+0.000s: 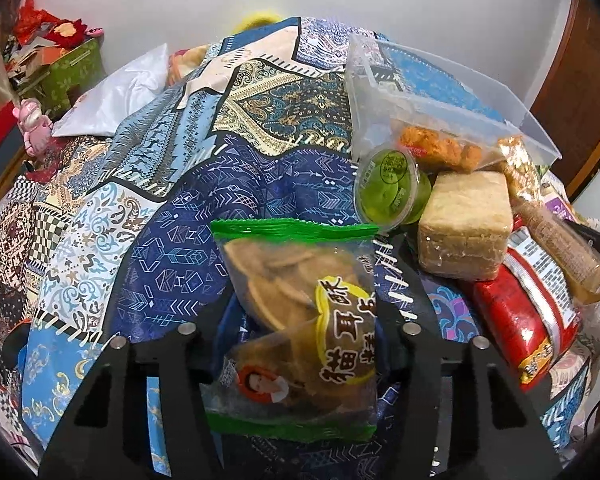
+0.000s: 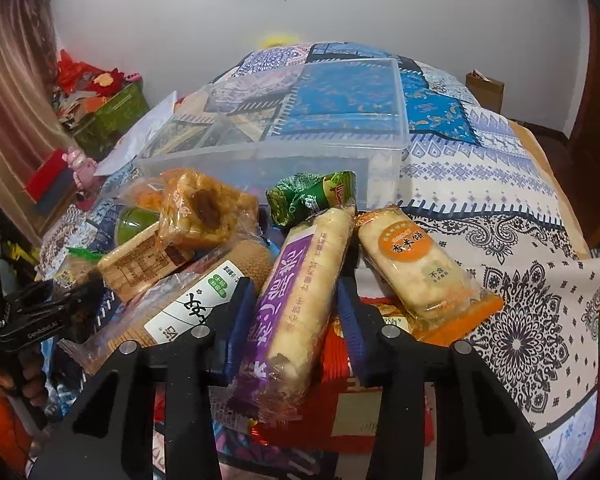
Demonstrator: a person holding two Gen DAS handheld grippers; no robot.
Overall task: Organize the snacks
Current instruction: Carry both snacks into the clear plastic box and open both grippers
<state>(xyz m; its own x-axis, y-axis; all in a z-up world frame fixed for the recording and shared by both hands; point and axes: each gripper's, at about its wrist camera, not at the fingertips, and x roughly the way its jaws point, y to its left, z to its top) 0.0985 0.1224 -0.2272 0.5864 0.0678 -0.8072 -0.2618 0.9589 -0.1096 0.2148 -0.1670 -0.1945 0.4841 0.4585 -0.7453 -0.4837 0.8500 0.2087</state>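
Left gripper [image 1: 300, 332] is clenching the green-edged clear cracker bag [image 1: 296, 328]; right gripper [image 2: 296, 300] is pinching the purple-labelled long biscuit pack [image 2: 300, 292] (grip looks light). Carrying both level toward the clear plastic bin [image 2: 284, 152].

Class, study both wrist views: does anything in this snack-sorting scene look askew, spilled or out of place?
Yes. The clear plastic bin looks empty, while the snacks lie in a loose, overlapping heap in front of it. A green jelly cup is tipped on its side against a tan cake block. Nothing looks torn or spilled.

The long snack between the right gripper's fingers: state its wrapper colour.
Purple with white lettering, clear along one side; the long snack shows best in the right wrist view.
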